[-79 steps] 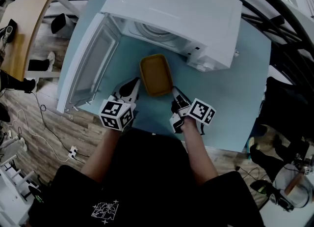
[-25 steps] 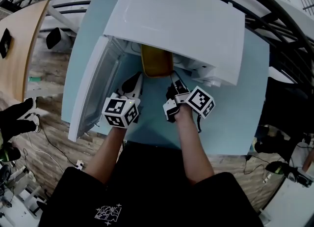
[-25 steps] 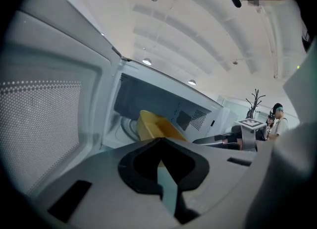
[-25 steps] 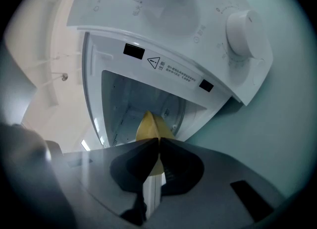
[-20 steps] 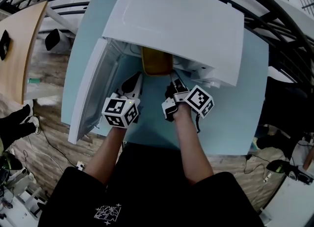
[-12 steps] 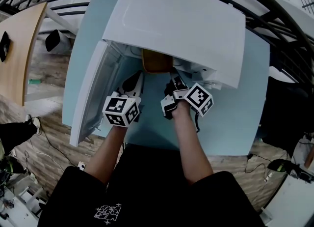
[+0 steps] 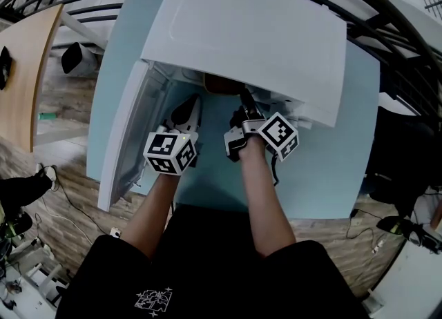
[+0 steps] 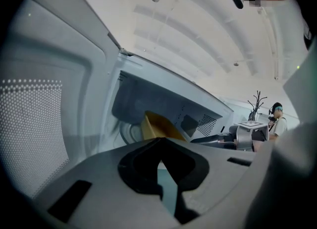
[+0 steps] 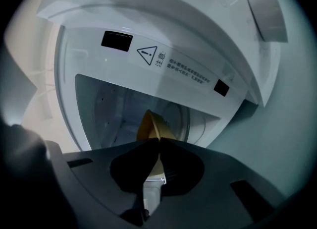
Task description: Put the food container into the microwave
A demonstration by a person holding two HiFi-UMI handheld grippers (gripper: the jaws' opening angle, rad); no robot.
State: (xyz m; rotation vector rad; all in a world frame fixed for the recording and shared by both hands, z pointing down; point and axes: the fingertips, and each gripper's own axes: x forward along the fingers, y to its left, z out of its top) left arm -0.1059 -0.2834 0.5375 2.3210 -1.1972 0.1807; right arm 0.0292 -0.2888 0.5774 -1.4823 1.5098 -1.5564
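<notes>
- I take this for a lab or test room rather than a home kitchen.
- The microwave (image 7: pixel 255 34) in front of me stands alone on a pale blue table (image 7: pixel 324 172), and black rails (image 7: pixel 387 27) curve past it.
- Cables (image 7: pixel 77 207) trail over the wood floor (image 7: pixel 41 152) beside a wooden desk (image 7: pixel 24 69).
- Overhead is a high white ceiling (image 8: pixel 198 39), and another person (image 8: pixel 279 124) is far off.

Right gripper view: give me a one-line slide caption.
Right gripper shut on the rim of the yellow food container, holding it in the cavity of the open microwave.
</notes>
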